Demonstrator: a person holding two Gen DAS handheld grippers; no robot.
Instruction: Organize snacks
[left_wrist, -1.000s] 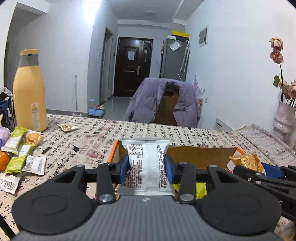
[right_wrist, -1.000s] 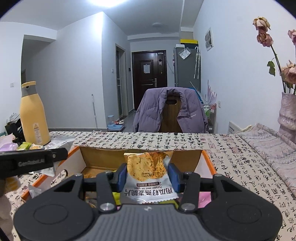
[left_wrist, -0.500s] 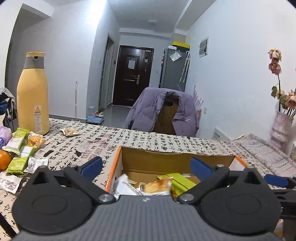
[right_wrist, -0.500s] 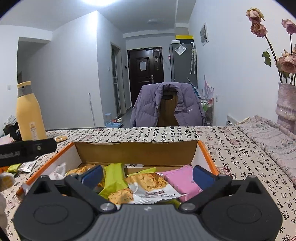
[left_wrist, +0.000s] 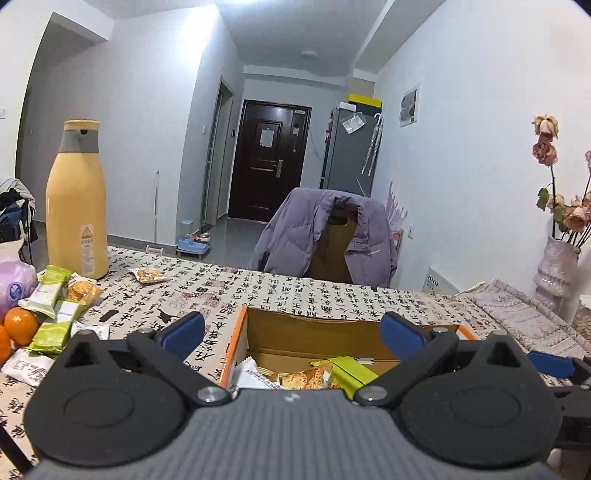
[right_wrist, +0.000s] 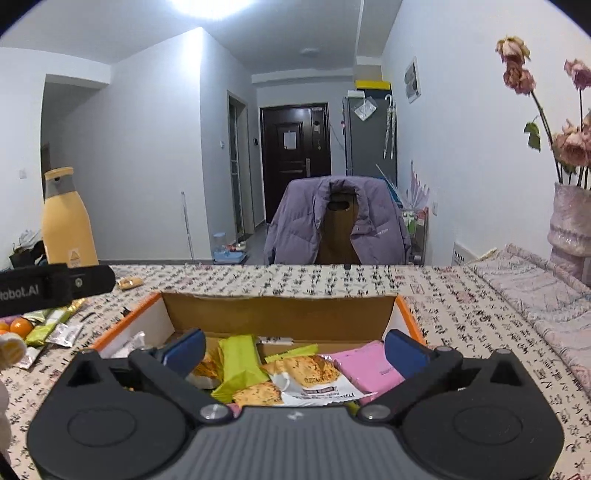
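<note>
The cardboard box (right_wrist: 280, 317) is sitting just beyond both grippers, with snack packets (right_wrist: 306, 380) lying inside. The right gripper (right_wrist: 293, 347) and left gripper (left_wrist: 291, 332) are standing with fingers wide apart, holding nothing. Release seems finished; next, reaching the loose packets (left_wrist: 55, 314) left of the left fingers on the worktop (left_wrist: 295, 295).

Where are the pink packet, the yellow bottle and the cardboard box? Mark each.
pink packet (right_wrist: 369, 369), right wrist view, middle of its face
yellow bottle (left_wrist: 77, 206), left wrist view, its body
cardboard box (right_wrist: 280, 314), right wrist view, inner far wall

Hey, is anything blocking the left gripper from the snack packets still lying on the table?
Nothing visible. The left gripper is open and empty, and only bare tablecloth lies between it and the loose packets.
</note>
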